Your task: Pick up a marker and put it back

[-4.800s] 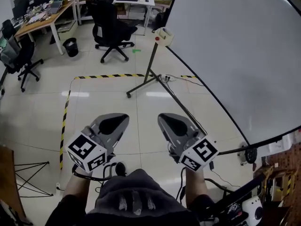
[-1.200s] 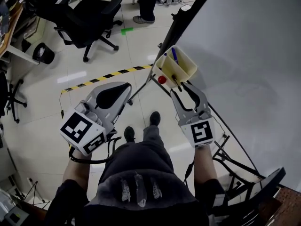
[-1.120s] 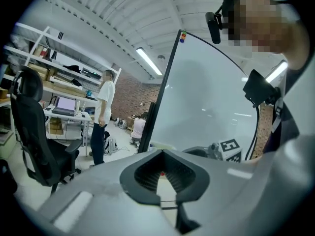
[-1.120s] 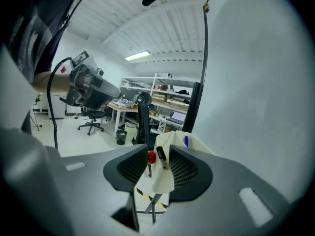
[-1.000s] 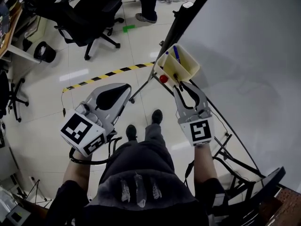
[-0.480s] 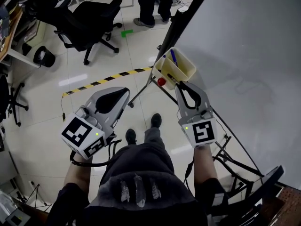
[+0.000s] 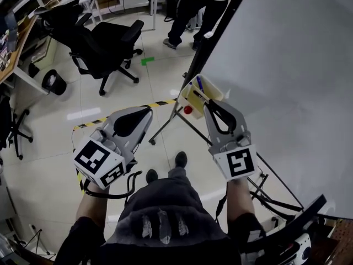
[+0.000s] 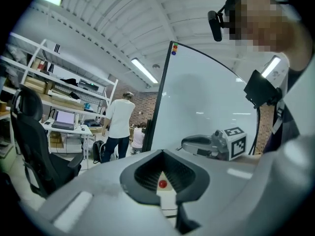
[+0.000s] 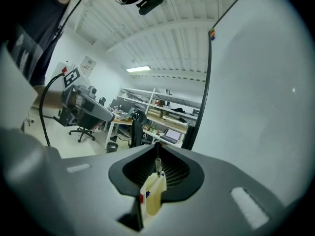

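Observation:
A cream tray (image 7: 193, 101) with a red magnet (image 7: 188, 110) hangs at the whiteboard's lower left edge and holds a blue marker (image 7: 199, 83). My right gripper (image 7: 209, 104) is at the tray; its jaws have just been closing and are now shut on a black marker (image 7: 201, 96). In the right gripper view the marker (image 9: 158, 167) stands upright between the jaw tips, above the tray (image 9: 153, 196). My left gripper (image 7: 148, 110) hovers left of the tray, shut and empty. Its own view shows the magnet (image 8: 162, 184) through the jaws and the right gripper (image 8: 187, 142) beyond.
The large whiteboard (image 7: 287, 65) on its metal stand (image 7: 176, 115) fills the right side. A person (image 7: 201, 1) stands behind the board's edge. A black office chair (image 7: 107, 40), a bin (image 7: 52, 83) and yellow-black floor tape (image 7: 140, 105) lie to the left.
The right jaws, open around the black marker in the tray a second ago, have shut on it. Both grippers have risen, the right one more.

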A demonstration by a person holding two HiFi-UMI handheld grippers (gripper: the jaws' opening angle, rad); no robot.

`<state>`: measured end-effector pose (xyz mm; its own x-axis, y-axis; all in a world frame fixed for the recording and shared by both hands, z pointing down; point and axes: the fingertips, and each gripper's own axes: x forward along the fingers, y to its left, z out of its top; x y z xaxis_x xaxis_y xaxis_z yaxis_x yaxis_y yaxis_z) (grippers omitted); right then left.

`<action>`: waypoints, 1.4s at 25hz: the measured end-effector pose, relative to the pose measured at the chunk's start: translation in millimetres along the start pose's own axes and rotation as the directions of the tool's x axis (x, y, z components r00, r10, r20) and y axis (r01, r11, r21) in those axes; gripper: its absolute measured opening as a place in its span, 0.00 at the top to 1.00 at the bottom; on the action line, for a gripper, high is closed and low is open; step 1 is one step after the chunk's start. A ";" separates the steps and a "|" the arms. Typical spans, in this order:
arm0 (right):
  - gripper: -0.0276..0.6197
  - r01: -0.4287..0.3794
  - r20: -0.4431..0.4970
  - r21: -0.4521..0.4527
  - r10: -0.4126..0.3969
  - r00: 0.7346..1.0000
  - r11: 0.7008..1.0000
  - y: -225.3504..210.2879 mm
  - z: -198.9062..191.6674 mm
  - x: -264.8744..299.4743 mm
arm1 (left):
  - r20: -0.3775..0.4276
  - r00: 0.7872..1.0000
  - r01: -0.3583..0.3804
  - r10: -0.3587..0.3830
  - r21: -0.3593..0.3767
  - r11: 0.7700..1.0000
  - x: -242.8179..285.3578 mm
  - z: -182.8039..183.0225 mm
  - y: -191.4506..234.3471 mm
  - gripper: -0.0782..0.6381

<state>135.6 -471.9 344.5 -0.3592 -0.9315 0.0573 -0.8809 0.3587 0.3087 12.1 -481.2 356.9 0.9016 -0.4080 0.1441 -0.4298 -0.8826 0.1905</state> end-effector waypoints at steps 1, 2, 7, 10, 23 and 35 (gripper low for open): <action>0.90 0.001 0.011 -0.006 -0.001 1.000 1.000 -0.1 8.9 0.1 | 0.011 1.000 0.001 -0.001 0.014 1.000 -0.5 7.5 -0.3 0.88; 0.90 0.003 0.024 -0.010 -0.002 1.000 1.000 0.1 17.3 -0.2 | 0.022 1.000 0.002 -0.002 0.029 1.000 -1.1 14.6 -0.9 0.88; 0.90 0.015 0.100 -0.039 -0.011 0.995 0.999 2.2 61.4 -4.7 | 0.090 0.996 0.005 -0.015 0.109 0.994 -8.2 47.0 -7.7 0.88; 0.90 0.023 0.141 -0.054 -0.015 0.990 0.998 2.9 87.1 -8.1 | 0.125 0.992 0.004 -0.022 0.144 0.990 -14.9 64.8 -11.9 0.88; 0.90 0.035 0.214 -0.115 -0.009 0.977 0.993 17.9 150.0 -18.1 | 0.250 0.968 -0.040 -0.021 0.234 0.971 -56.5 117.3 -19.6 0.88; 0.90 -0.003 0.186 -0.126 0.026 0.982 0.992 45.1 147.0 -13.1 | 0.251 0.968 -0.050 -0.010 0.233 0.971 -75.7 112.5 -15.7 0.88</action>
<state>55.3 -434.6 218.1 -0.4333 -0.8942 -0.1124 -0.8342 0.3507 0.4255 -43.7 -462.7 233.7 0.8894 -0.4446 -0.1064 -0.4512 -0.8911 -0.0481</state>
